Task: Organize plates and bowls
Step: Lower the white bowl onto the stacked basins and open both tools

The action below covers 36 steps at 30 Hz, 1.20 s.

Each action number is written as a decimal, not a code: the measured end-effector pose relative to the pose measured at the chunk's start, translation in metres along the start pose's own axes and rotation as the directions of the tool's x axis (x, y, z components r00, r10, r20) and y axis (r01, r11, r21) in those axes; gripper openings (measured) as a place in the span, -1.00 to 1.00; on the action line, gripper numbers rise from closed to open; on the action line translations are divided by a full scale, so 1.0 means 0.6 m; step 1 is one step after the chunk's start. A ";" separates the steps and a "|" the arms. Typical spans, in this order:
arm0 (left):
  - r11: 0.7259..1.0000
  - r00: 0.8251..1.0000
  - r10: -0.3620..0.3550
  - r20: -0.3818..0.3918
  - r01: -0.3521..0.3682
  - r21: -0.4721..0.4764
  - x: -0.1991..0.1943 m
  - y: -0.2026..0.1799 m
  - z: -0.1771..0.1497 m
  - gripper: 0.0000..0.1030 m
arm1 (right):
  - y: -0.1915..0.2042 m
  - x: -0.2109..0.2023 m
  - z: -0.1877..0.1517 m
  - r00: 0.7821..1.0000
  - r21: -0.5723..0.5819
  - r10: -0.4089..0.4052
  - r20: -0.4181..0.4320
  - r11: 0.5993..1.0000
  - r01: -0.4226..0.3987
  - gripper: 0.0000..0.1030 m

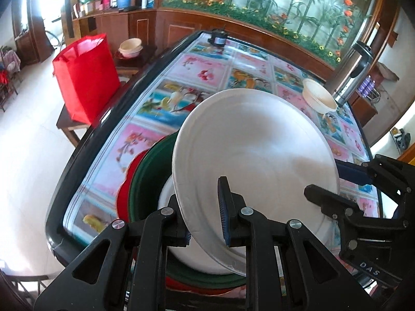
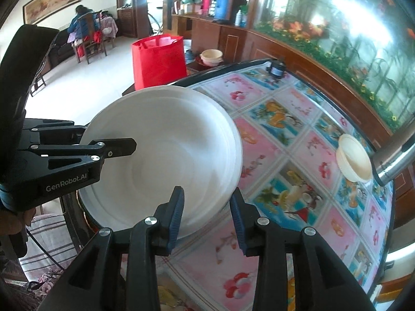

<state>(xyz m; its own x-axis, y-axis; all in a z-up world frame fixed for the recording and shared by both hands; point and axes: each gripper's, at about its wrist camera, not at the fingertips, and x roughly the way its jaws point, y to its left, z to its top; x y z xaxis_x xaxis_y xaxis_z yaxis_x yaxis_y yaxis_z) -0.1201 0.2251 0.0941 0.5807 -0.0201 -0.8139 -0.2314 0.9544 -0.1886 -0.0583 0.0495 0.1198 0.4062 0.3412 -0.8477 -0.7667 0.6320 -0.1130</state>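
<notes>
**White plate on its way to the stack**

Flower-patterned squares cover the tabletop, with a wood-panelled wall and a garden mural behind it. My left tool is clamped on the near rim of the white plate, which sits tilted above a stack at the tabletop's near edge: a white bowl, a green plate and a red plate beneath. My right tool has its jaws partly apart around the plate's rim on the other side; from its own camera the pads look clear of the rim, so I judge the left tool carries the plate alone. A cream bowl stands well apart near the far edge, beside a steel flask.

I read the step as placing this plate with the others. Next I'd level it over the stack, lower it until it rests, then let go with the left. The tilt is my worry, since one rim grip could let the plate swing. After that, the cream bowl remains to be fetched.
</notes>
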 end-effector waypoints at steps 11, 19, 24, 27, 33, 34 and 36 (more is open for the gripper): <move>0.999 0.999 0.036 -0.022 -0.037 -0.030 0.026 0.030 -0.026 -0.68 | 0.037 0.032 0.000 0.999 -0.052 0.013 -0.049 0.999 -0.016 -0.16; 0.998 0.998 0.066 0.002 -0.066 -0.012 0.025 0.027 -0.031 -0.67 | 0.047 0.046 -0.004 0.997 -0.073 0.007 -0.080 0.997 -0.013 -0.12; 0.998 0.998 0.067 0.004 -0.067 -0.005 0.024 0.026 -0.034 -0.67 | 0.047 0.047 -0.006 0.996 -0.077 0.011 -0.091 0.997 -0.018 -0.11; 0.997 0.996 0.083 0.013 -0.083 0.004 0.024 0.022 -0.038 -0.68 | 0.046 0.048 -0.009 0.996 -0.075 0.014 -0.094 0.997 -0.021 -0.11; 0.994 0.994 0.109 0.032 -0.110 0.019 0.019 0.015 -0.040 -0.67 | 0.044 0.046 -0.012 0.995 -0.069 0.016 -0.095 0.997 -0.022 -0.10; 0.993 0.992 0.116 0.041 -0.117 0.021 0.017 0.014 -0.040 -0.67 | 0.042 0.045 -0.012 0.996 -0.066 0.015 -0.093 0.998 -0.022 -0.08; 0.992 0.991 0.124 0.053 -0.125 0.026 0.013 0.013 -0.040 -0.67 | 0.040 0.043 -0.013 0.996 -0.062 0.015 -0.090 0.998 -0.021 -0.04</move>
<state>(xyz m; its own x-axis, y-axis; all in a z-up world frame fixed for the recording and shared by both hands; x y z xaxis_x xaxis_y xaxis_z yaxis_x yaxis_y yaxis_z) -0.1361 0.2254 0.0728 0.5878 0.1140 -0.8009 -0.2816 0.9569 -0.0705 -0.0702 0.0683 0.0914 0.3484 0.2868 -0.8924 -0.8044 0.5802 -0.1276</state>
